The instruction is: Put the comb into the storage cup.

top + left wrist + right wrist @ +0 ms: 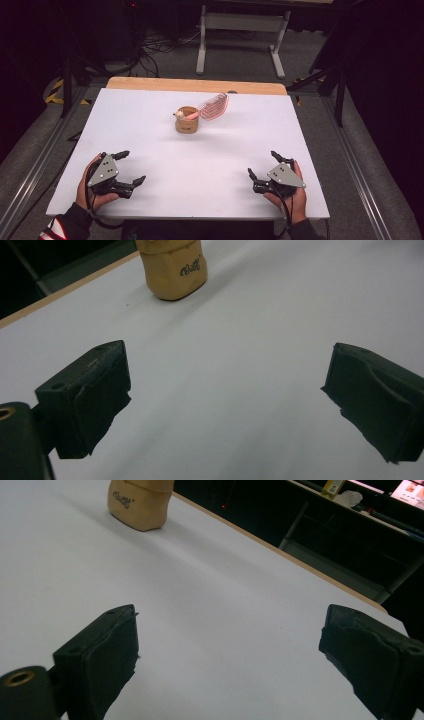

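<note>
A small tan wooden cup (187,120) stands upright on the white table (150,135), towards the far middle. A pink whisk (210,107) leans out of it to the right, its handle in the cup. My left gripper (131,167) rests at the near left, held by a hand, jaws wide apart and empty. At the near right my right gripper (263,163) is likewise open and empty. The cup (172,267) shows far ahead beyond the left gripper (225,405). The cup (140,502) also stands far off at upper left of the right gripper (227,660).
A wooden strip (195,85) runs along the table's far edge. Beyond it stands a white metal frame (242,35) on grey carpet, with cables (150,50) on the floor. Metal rails (357,165) flank the table on both sides.
</note>
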Action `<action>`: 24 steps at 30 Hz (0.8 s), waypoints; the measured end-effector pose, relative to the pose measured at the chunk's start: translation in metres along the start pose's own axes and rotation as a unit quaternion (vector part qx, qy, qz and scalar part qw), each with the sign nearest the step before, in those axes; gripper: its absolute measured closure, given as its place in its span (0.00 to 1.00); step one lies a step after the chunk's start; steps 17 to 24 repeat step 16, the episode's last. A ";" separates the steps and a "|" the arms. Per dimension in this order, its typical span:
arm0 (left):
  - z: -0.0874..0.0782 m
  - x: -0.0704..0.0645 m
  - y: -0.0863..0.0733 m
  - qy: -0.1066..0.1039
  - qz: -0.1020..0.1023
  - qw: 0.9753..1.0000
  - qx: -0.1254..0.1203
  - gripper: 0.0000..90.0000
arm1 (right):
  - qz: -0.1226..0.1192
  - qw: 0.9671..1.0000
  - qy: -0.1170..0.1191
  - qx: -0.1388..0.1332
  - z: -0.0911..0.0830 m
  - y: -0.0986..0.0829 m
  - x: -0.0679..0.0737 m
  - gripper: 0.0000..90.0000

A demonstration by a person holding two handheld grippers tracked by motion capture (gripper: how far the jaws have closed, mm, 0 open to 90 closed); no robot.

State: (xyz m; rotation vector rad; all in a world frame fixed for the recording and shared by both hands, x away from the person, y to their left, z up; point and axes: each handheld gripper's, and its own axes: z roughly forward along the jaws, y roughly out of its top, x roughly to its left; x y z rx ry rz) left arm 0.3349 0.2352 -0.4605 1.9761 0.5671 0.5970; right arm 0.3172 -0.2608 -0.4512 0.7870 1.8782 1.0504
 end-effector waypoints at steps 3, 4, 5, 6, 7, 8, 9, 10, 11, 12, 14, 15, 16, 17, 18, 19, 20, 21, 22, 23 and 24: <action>0.001 0.000 0.000 0.002 -0.001 1.000 0.002 0.06 | 0.005 1.000 -0.015 -0.008 -0.001 0.000 -0.004 0.09; 0.001 0.000 0.000 0.002 -0.001 1.000 0.002 0.06 | 0.005 1.000 -0.015 -0.008 -0.001 0.000 -0.004 0.09; 0.001 -0.001 0.000 0.002 0.000 1.000 0.004 0.06 | 0.006 1.000 -0.020 -0.009 -0.002 0.000 -0.005 0.08; 0.002 -0.001 0.000 0.001 0.001 1.000 0.005 0.06 | 0.010 1.000 -0.022 -0.011 -0.003 -0.001 -0.006 0.06; 0.002 -0.001 0.001 0.001 0.003 1.000 0.004 0.06 | 0.013 1.000 -0.022 -0.011 -0.004 -0.001 -0.007 0.06; 0.002 -0.001 0.002 0.002 0.004 1.000 0.004 0.06 | 0.013 1.000 -0.025 -0.012 -0.005 -0.002 -0.008 0.06; 0.002 -0.001 0.002 0.002 0.004 1.000 0.004 0.06 | 0.013 1.000 -0.025 -0.012 -0.005 -0.002 -0.008 0.06; 0.002 -0.001 0.003 0.000 0.006 1.000 0.001 0.06 | 0.020 0.999 -0.025 -0.014 -0.006 -0.002 -0.009 0.05; 0.002 -0.001 0.003 0.000 0.006 1.000 0.001 0.06 | 0.020 0.999 -0.025 -0.014 -0.006 -0.002 -0.009 0.05; 0.003 -0.001 0.002 -0.002 0.006 1.000 0.002 0.06 | 0.022 0.999 -0.027 -0.015 -0.007 -0.002 -0.009 0.05; 0.003 -0.001 0.002 -0.001 0.006 1.000 0.004 0.06 | 0.029 0.999 -0.029 -0.021 -0.008 -0.001 -0.010 0.05; 0.003 0.000 0.002 0.000 0.003 1.000 0.002 0.06 | 0.034 0.999 -0.031 -0.021 -0.009 -0.001 -0.011 0.05; 0.002 0.001 0.001 0.000 0.001 1.000 0.002 0.06 | 0.038 0.999 -0.032 -0.022 -0.008 -0.001 -0.011 0.05; 0.002 0.001 0.001 0.000 0.001 1.000 0.002 0.06 | 0.038 0.999 -0.032 -0.022 -0.008 -0.001 -0.011 0.05; 0.002 0.001 0.001 0.000 0.001 1.000 0.002 0.06 | 0.038 0.999 -0.032 -0.022 -0.008 -0.001 -0.011 0.05; 0.002 0.001 0.001 0.000 0.001 1.000 0.002 0.06 | 0.038 0.999 -0.032 -0.022 -0.008 -0.001 -0.011 0.05; 0.002 0.001 0.001 0.000 0.001 1.000 0.002 0.06 | 0.038 0.999 -0.032 -0.022 -0.008 -0.001 -0.011 0.05; 0.002 0.001 0.001 0.000 0.001 1.000 0.002 0.06 | 0.038 0.999 -0.032 -0.022 -0.008 -0.001 -0.011 0.05; 0.002 0.001 0.001 0.000 0.001 1.000 0.002 0.06 | 0.038 0.999 -0.032 -0.022 -0.008 -0.001 -0.011 0.05; 0.002 0.001 0.001 0.000 0.001 1.000 0.002 0.06 | 0.038 0.999 -0.032 -0.022 -0.008 -0.001 -0.011 0.05; 0.002 0.001 0.001 0.000 0.001 1.000 0.002 0.06 | 0.038 0.999 -0.032 -0.022 -0.008 -0.001 -0.011 0.05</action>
